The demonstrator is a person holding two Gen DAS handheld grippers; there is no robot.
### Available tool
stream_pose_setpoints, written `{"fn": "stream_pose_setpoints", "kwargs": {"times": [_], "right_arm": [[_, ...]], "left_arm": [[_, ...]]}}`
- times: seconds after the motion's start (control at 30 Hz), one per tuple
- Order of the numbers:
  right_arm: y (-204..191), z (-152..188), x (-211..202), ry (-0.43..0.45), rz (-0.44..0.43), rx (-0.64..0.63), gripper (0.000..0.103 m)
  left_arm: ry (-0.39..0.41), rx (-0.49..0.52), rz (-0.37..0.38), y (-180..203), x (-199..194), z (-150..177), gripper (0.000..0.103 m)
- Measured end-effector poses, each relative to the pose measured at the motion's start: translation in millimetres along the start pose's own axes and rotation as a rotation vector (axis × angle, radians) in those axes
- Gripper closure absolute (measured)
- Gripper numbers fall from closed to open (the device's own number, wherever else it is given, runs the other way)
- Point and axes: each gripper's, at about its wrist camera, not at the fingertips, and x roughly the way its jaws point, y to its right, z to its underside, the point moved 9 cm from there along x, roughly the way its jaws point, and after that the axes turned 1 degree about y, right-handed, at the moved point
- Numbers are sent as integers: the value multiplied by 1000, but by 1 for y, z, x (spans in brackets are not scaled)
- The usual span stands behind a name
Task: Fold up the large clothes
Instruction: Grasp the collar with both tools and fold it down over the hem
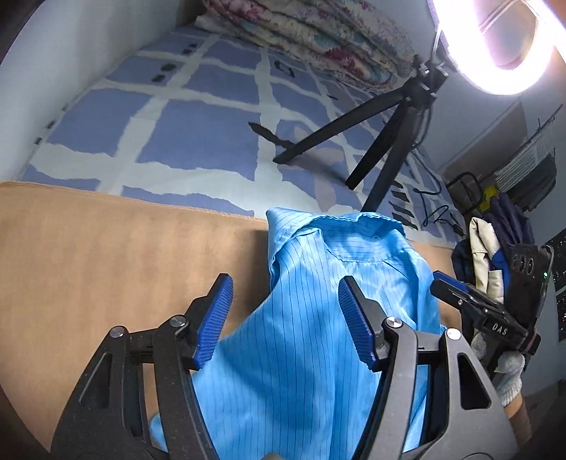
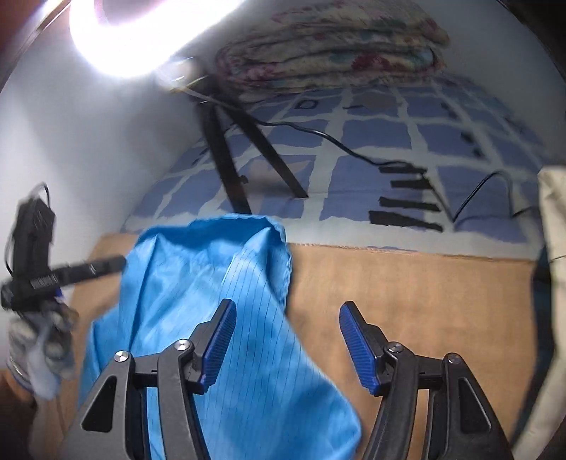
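A light blue pinstriped garment (image 1: pixel 318 318) lies bunched on a tan blanket (image 1: pixel 106 265), its collar end toward the bed. My left gripper (image 1: pixel 286 283) hangs over it with its jaws wide apart; the cloth runs under and between the blue pads (image 1: pixel 215 318) without being pinched. In the right wrist view the same garment (image 2: pixel 198 283) lies to the left. My right gripper (image 2: pixel 289 306) is open above its right edge, mostly tan blanket (image 2: pixel 424 290) between the fingers. Each gripper shows in the other's view: the right gripper (image 1: pixel 442 283) and the blurred left gripper (image 2: pixel 116 263), both held by gloved hands.
Beyond the blanket lies a blue-and-white checked sheet (image 1: pixel 198 134). On it stand a black tripod (image 1: pixel 375 131) with a glaring ring light (image 1: pixel 502 46) and a trailing cable (image 2: pixel 336 141). A folded floral quilt (image 1: pixel 318 32) lies at the back. More clothes (image 1: pixel 488 244) pile up at the right.
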Motion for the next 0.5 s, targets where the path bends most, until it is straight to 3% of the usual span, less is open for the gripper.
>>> {"fn": "stream_pose_setpoints", "kwargs": {"times": [0.1, 0.13, 0.17, 0.27, 0.33, 0.5], "right_arm": [[3, -1, 17, -20, -83, 78, 42], [2, 0, 23, -33, -108, 92, 46], [0, 3, 29, -48, -129, 101, 55], [-10, 8, 35, -65, -186, 111, 80], [-15, 6, 31, -41, -163, 76, 93], [-31, -2, 1, 35, -113, 16, 102]], "left_arm": [[-10, 1, -11, -2, 12, 0, 70], [-13, 0, -8, -1, 14, 1, 86], [-12, 4, -1, 0, 16, 1, 95], [29, 64, -16, 9, 10, 2, 100], [57, 105, -27, 16, 3, 2, 101], [119, 157, -14, 37, -29, 2, 102]]}}
